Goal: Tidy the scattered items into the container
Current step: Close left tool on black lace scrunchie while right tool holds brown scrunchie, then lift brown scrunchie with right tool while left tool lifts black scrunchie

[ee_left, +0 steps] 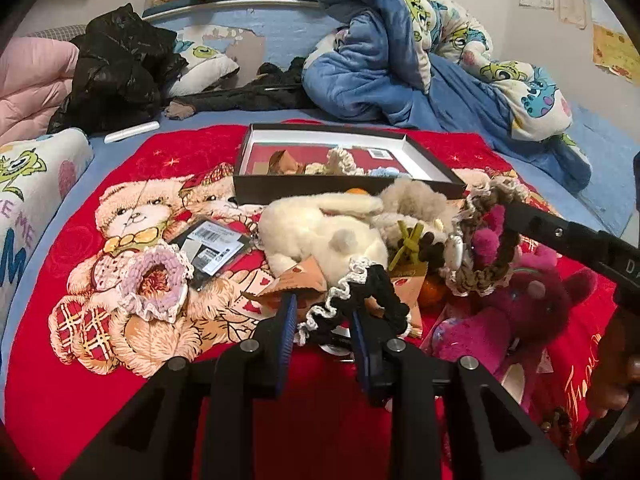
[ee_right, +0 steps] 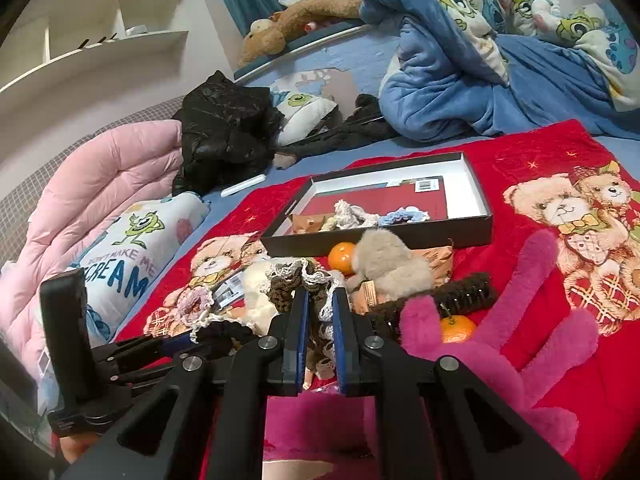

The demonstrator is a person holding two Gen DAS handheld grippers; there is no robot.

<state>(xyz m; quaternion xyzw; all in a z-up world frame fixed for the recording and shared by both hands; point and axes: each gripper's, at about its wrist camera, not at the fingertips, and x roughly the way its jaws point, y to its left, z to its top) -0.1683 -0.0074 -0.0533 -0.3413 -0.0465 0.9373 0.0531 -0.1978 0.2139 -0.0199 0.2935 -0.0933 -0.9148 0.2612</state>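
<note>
— Two grippers, what does each hold?
— Left gripper [ee_left: 324,316]: jaws clenched on a black scrunchie with white lace trim [ee_left: 360,300]. Right gripper [ee_right: 319,312]: jaws clenched on a brown scrunchie with lace edge [ee_right: 304,284].

— Where is the container?
— Black box [ee_right: 476,222], lying open on the red bear blanket [ee_right: 540,160] toward the bed's far side; several scrunchies already lie inside.

— What remains outside?
— Near the box's front wall: a cream plush [ee_left: 320,232], a beige plush [ee_right: 384,264], two oranges [ee_right: 342,257], a lilac scrunchie [ee_left: 158,280].
</note>
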